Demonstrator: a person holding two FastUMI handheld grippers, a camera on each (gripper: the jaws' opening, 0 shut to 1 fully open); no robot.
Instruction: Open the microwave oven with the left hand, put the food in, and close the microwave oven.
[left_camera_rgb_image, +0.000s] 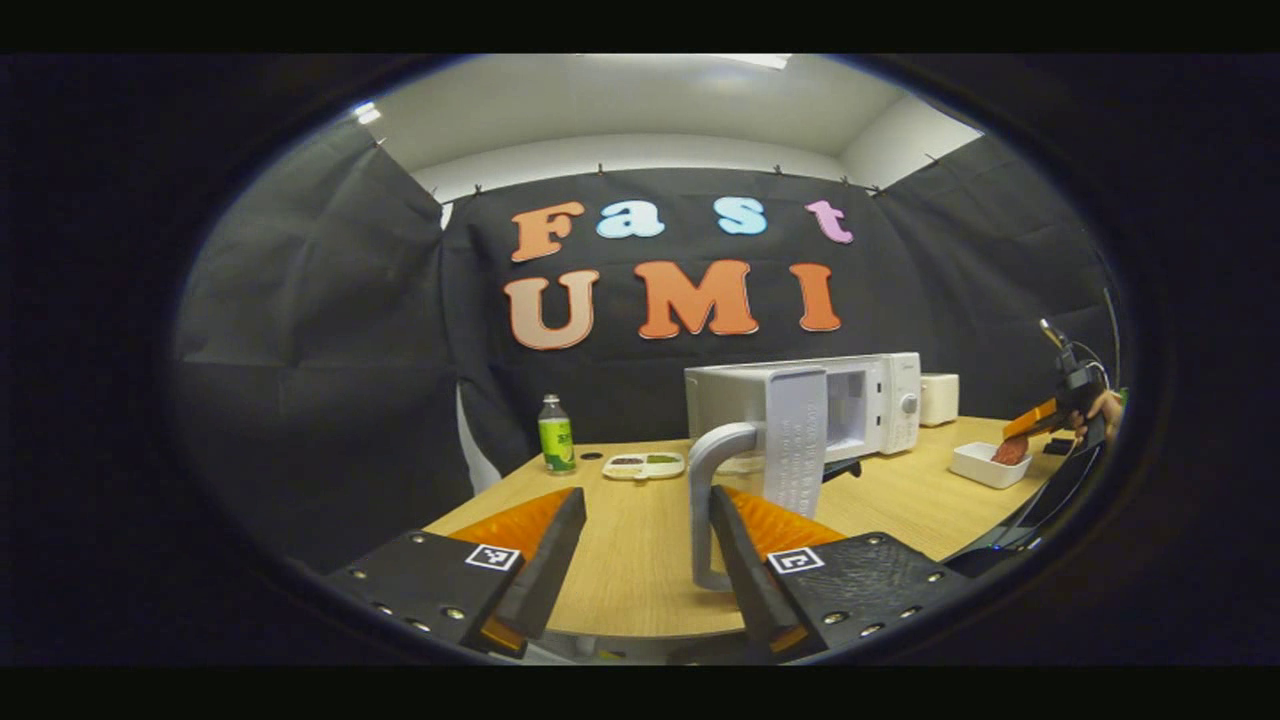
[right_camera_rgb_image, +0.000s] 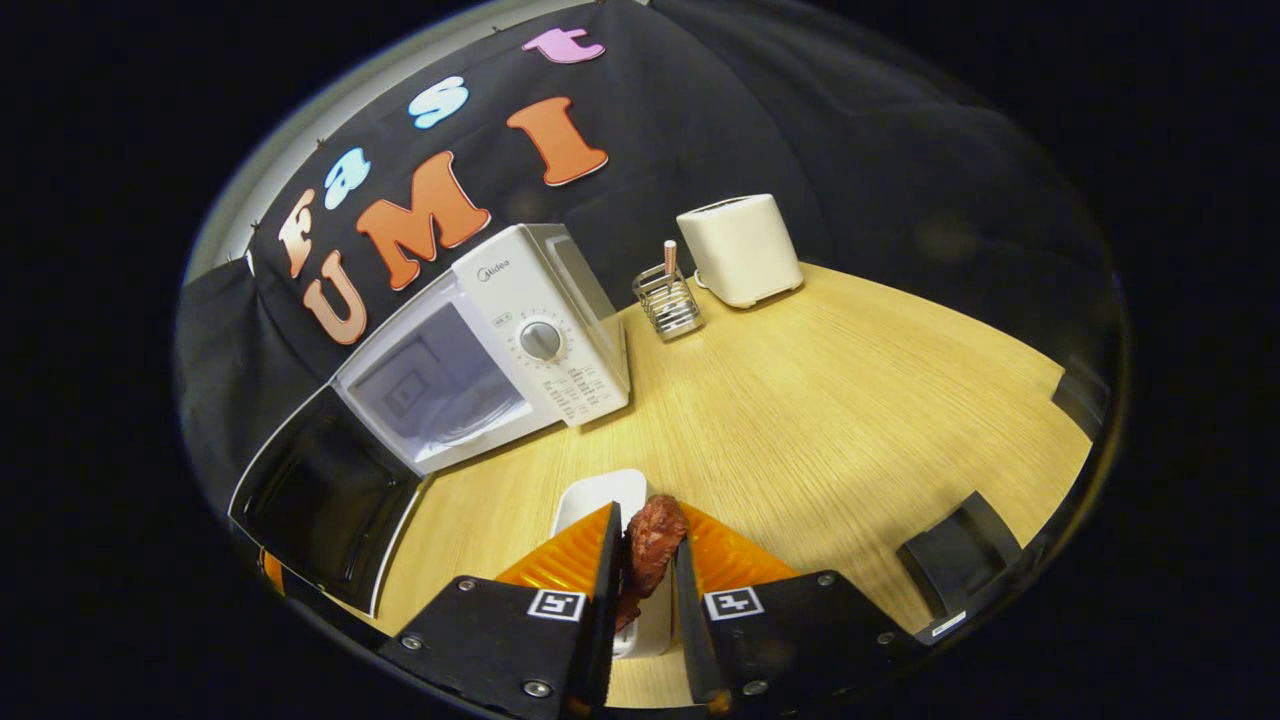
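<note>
Your right hand-held gripper (right_camera_rgb_image: 648, 560) is clamped on the food, a dark red, lumpy chunk of meat (right_camera_rgb_image: 652, 545), with both orange fingers pressing its sides. It hangs just above the white dish (right_camera_rgb_image: 598, 500) near the desk's (right_camera_rgb_image: 850, 400) front edge. The open cavity of the microwave oven (right_camera_rgb_image: 440, 385) lies ahead and to the left of that hand-held gripper in the right gripper view, its mouth facing the front edge, and the way to it looks free. The meat's long axis runs along the fingers, so it should go in end first. This hand is the nearer one to the cavity.

Your left hand-held gripper (left_camera_rgb_image: 640, 545) is spread wide and holds nothing. The grey door handle (left_camera_rgb_image: 712, 470) stands just beside its right finger, not gripped, and the door (left_camera_rgb_image: 795, 435) is swung out toward you.

The microwave oven is white with a round dial (right_camera_rgb_image: 541, 340) on its panel; the cavity looks pale and bare.
</note>
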